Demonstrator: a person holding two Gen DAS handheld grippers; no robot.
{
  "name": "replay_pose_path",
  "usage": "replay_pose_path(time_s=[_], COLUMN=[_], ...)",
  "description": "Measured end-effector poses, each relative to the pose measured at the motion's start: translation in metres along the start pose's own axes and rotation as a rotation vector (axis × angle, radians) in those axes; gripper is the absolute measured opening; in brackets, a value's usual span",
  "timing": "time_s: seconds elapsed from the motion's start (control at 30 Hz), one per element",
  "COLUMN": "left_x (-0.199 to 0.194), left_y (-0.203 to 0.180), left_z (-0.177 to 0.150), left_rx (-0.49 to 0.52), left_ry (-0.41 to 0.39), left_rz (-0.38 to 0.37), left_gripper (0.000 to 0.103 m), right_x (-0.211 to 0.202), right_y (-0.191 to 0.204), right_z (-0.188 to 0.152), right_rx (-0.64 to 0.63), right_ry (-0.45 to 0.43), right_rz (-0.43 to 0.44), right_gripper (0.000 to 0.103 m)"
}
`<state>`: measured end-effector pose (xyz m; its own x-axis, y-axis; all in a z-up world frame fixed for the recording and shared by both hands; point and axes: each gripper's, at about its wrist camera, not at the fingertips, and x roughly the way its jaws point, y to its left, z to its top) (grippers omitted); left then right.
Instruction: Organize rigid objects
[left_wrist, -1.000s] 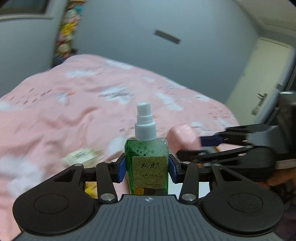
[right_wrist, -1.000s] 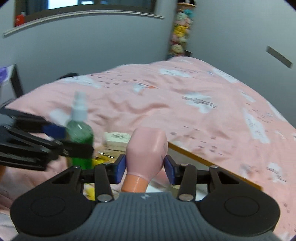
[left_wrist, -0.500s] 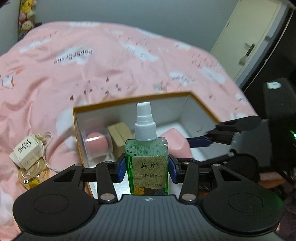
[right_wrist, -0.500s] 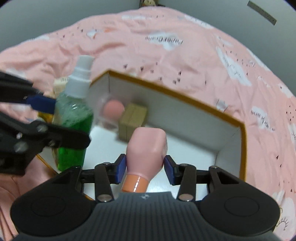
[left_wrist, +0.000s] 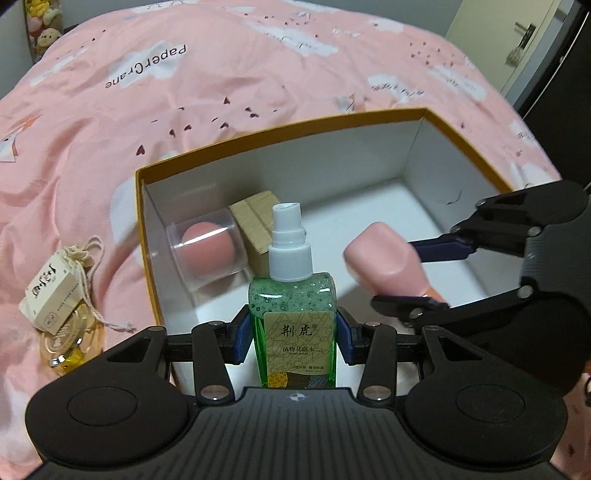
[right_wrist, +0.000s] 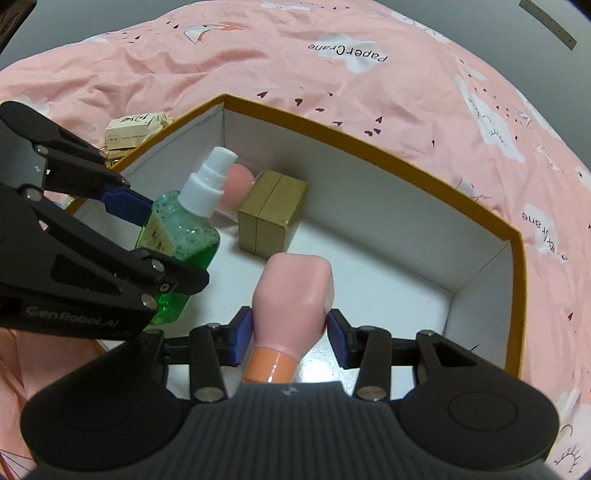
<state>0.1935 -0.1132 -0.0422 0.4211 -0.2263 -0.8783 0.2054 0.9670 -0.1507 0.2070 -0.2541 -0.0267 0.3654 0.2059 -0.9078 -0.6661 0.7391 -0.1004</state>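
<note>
My left gripper (left_wrist: 294, 338) is shut on a green spray bottle (left_wrist: 293, 325) with a white pump top, held over the near left part of the open white box (left_wrist: 280, 127) with a yellow rim. My right gripper (right_wrist: 290, 334) is shut on a pink bottle (right_wrist: 293, 299) with an orange neck, held over the box's middle. Each gripper shows in the other's view: the left gripper (right_wrist: 147, 236) with the spray bottle (right_wrist: 177, 236), the right gripper (left_wrist: 432, 273) with the pink bottle (left_wrist: 388, 262). Inside the box lie a clear case with a pink sponge (left_wrist: 207, 251) and a small gold-brown box (right_wrist: 271, 216).
The box (right_wrist: 513, 258) rests on a pink bedspread (left_wrist: 184, 92). Left of it lie a small cream carton with string (left_wrist: 50, 291) and a flat glass bottle with yellow liquid (left_wrist: 68, 349). A door and dark furniture stand at the far right.
Both grippers have tilted downward and sunk toward the open box, still gripping their bottles. The box and its contents have come into full view beneath them.
</note>
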Motion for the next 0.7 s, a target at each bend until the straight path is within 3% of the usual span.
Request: replay_pose_path(time_s=[0.3,0.37,0.47,0.7], left_x=[0.003,0.003,0.003,-0.027], left_y=[-0.003,-0.002,0.001,0.027], left_z=[0.001,0.001,0.002,-0.003], left_rx=[0.031,0.022,0.011,-0.092], left_ry=[0.019,0.005,-0.007,-0.125], left_rz=[0.030,0.044,0.039,-0.053], left_gripper=[0.053,0.060,0.063,0.066], right_x=[0.002,0.002,0.001,0.001], right_y=[0.000,0.000,0.000,0.001], right_z=[0.000,0.000,0.001,0.002], right_rx=[0.009,0.007,0.007,0.010], right_ry=[0.004,0.004,0.004,0.004], right_rz=[-0.004,-0.005,-0.003,-0.010], right_gripper=[0.043,0.043,0.043,0.043])
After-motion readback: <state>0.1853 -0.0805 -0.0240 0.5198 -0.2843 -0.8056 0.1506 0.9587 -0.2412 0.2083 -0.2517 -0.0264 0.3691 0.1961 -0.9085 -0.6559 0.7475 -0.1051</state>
